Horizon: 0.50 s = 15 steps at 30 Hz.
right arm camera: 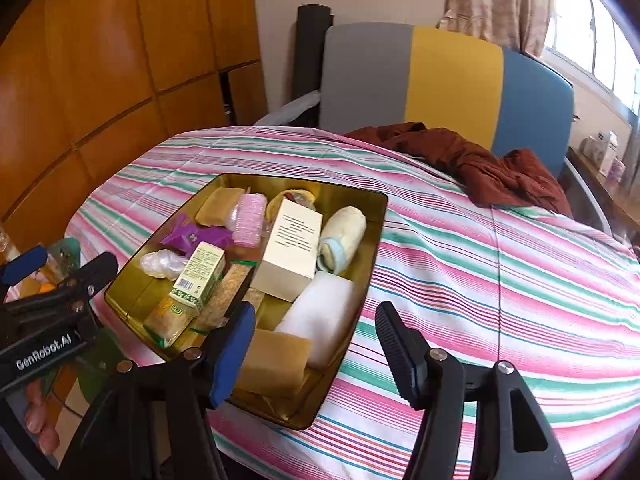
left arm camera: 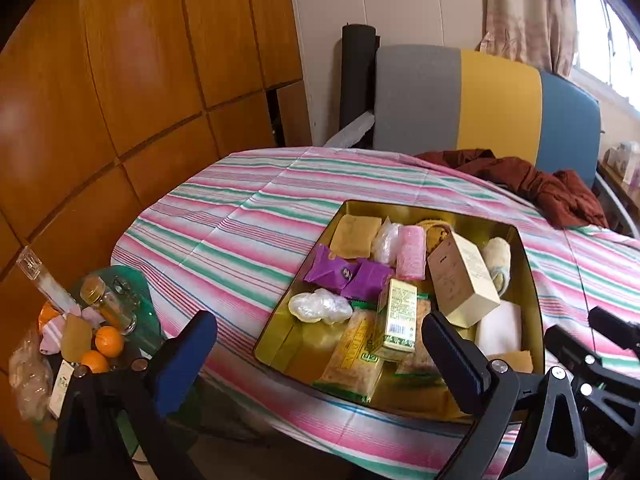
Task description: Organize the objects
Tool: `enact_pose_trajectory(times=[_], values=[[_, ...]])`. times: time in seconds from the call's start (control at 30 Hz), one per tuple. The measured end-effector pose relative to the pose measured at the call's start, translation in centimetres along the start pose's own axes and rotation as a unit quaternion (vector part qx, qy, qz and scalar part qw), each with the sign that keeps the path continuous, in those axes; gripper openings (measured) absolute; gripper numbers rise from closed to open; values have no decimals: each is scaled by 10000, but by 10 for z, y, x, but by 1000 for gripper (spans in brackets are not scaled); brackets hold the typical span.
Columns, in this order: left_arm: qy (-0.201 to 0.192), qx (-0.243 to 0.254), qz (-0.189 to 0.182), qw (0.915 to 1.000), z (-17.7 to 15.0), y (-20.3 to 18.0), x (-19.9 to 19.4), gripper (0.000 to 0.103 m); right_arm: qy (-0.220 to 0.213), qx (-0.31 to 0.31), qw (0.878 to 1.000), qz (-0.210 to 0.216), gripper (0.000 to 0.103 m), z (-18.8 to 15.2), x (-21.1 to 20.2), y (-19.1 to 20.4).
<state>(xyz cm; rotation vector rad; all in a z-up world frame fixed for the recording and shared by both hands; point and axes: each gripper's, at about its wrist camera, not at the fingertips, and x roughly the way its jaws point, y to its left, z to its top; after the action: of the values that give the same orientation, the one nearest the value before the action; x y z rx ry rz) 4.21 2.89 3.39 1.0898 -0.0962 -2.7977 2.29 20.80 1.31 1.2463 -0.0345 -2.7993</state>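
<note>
A gold tin lies on the striped tablecloth, filled with several items. Among them are a cream box, a green-gold carton, purple wrappers, a pink roll, a rolled towel and a tan packet. My left gripper hovers open over the tin's near edge, holding nothing. My right gripper is open above the tin's near right corner, with the tan packet lying below, untouched.
A low glass side table at the left carries oranges, a jar and wrapped things. A maroon cloth lies at the table's far right before a grey-yellow-blue chair. Wooden cupboards stand left.
</note>
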Motion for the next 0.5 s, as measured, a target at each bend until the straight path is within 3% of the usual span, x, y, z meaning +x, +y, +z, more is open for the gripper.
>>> enact_pose_trajectory(times=[0.13,0.5], values=[[161,93,159,9997,0,-1,2,103,139,199,9997,11,63,1,5,-2],[359,-117,5,9993,6,12,6,103,241,247,9991,-253,63,7,10,10]])
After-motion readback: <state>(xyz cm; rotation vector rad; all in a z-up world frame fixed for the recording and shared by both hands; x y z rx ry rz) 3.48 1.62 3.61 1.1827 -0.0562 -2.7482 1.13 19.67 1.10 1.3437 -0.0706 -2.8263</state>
